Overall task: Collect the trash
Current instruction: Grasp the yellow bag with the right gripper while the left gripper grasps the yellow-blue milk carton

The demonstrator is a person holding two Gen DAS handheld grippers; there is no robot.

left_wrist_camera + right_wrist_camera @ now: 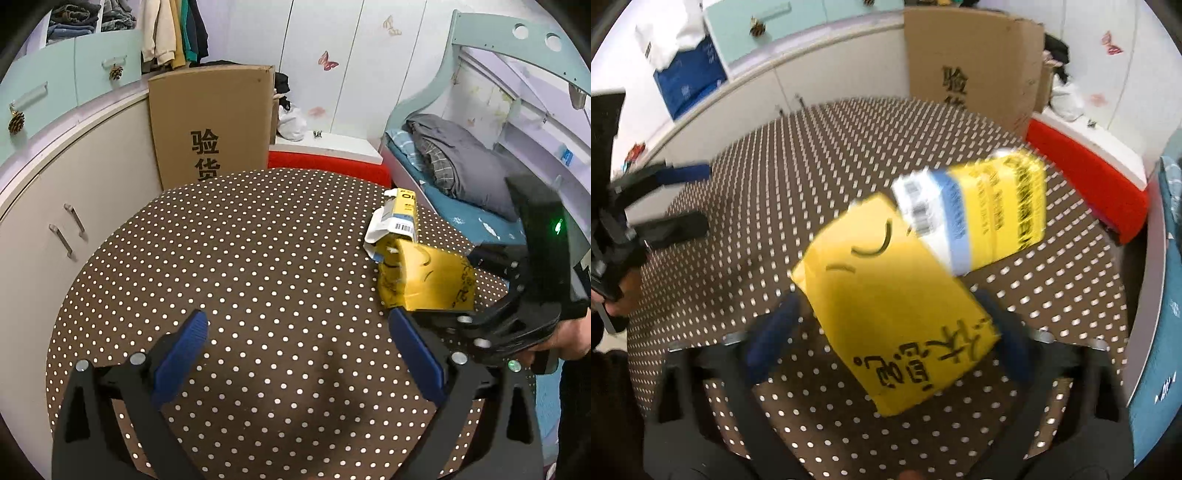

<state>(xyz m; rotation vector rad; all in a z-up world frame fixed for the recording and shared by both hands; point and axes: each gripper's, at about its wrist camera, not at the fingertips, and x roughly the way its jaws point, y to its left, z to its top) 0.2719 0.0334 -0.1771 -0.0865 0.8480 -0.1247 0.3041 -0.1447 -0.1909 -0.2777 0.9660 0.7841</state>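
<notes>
1. Lying flat on the dotted brown tablecloth (812, 155), between the blue pads of the right gripper (890, 325): a yellow packet (897, 306) with black handwriting, its far end overlapped by a torn yellow carton (997, 210) bearing a white barcode label.
2. Straddling the packet's near end with pads (772, 332) on either side; picture too blurred to tell whether pads press the paper or merely flank it.
3. Seen from the left wrist: same packet (428, 280) and carton (399, 218) ahead and to the right of the left gripper (299, 350), just past its right pad, with the right gripper's black body (517, 317) above the packet's outer side, held by a hand (569, 339).
4. Standing wide apart, left gripper pads (184, 354) with nothing between them but tablecloth (258, 240).
5. Beyond the table's far edge: tall cardboard box (210, 125), red-sided bench (325, 166), white cabinet (74, 206), and a bed (461, 177) off to the right.
</notes>
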